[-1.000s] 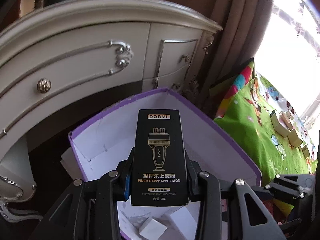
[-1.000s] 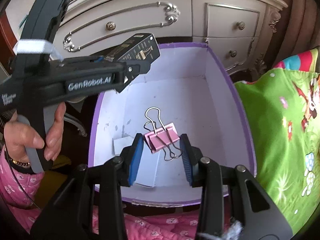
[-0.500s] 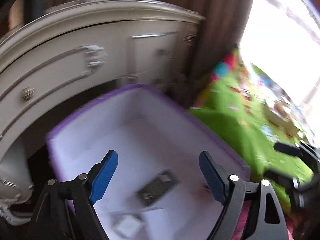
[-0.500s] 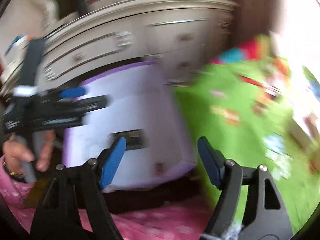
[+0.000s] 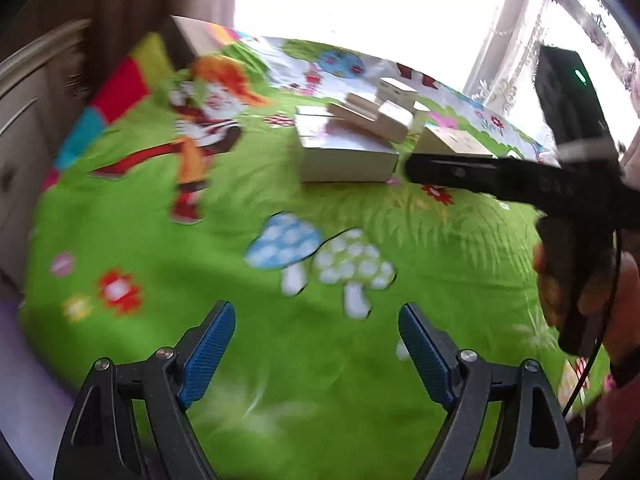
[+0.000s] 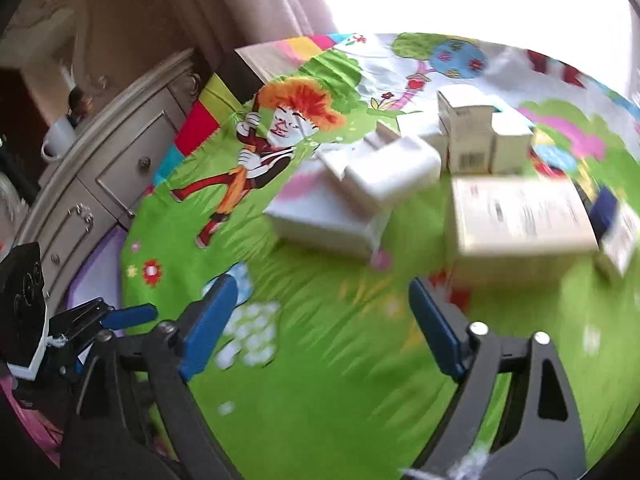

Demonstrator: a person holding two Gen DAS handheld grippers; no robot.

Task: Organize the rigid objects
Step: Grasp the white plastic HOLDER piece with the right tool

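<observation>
Both grippers hang over a green cartoon play mat [image 5: 280,360]. The left gripper [image 5: 316,344] gapes wide and empty; the right gripper [image 6: 320,320] is opening, nothing between its jaws. Blurred white cardboard boxes [image 6: 380,184] sit upper centre of the frame.

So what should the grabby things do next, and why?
Probably reach forward to the pile of boxes on the green mat. Both the left hand-held gripper and the right hand-held gripper are empty; the right's jaws are opening, and the boxes lie ahead.
</observation>
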